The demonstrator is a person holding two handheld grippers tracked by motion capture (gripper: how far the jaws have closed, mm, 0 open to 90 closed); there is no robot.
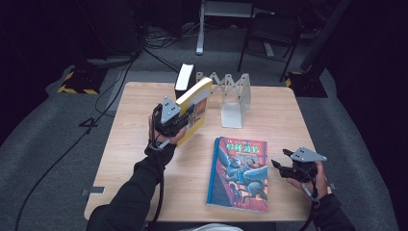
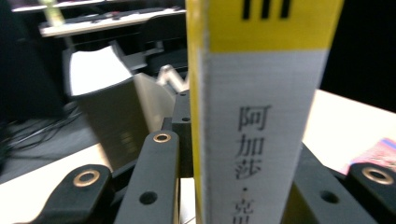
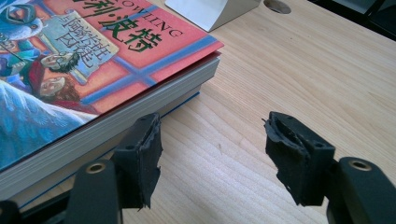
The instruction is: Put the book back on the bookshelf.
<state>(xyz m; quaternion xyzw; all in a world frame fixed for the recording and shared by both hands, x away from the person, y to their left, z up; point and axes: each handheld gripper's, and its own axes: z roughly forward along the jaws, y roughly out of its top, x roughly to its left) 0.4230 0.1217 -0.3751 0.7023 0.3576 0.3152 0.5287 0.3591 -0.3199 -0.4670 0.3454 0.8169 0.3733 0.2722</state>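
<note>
The yellow book (image 1: 196, 108) is held upright off the wooden table (image 1: 139, 144), long axis near vertical and top tipped slightly toward the bookend rack (image 1: 235, 98). It's pinched at its lower spine by the left gripper (image 1: 179, 120), jaws clamped either side. Chinese characters "阿加莎" can be read down the spine. Further right, the "ROWLING" fantasy book (image 1: 239, 173) is lying flat, just beside the right gripper (image 1: 281, 160), whose jaws are spread around nothing.
</note>
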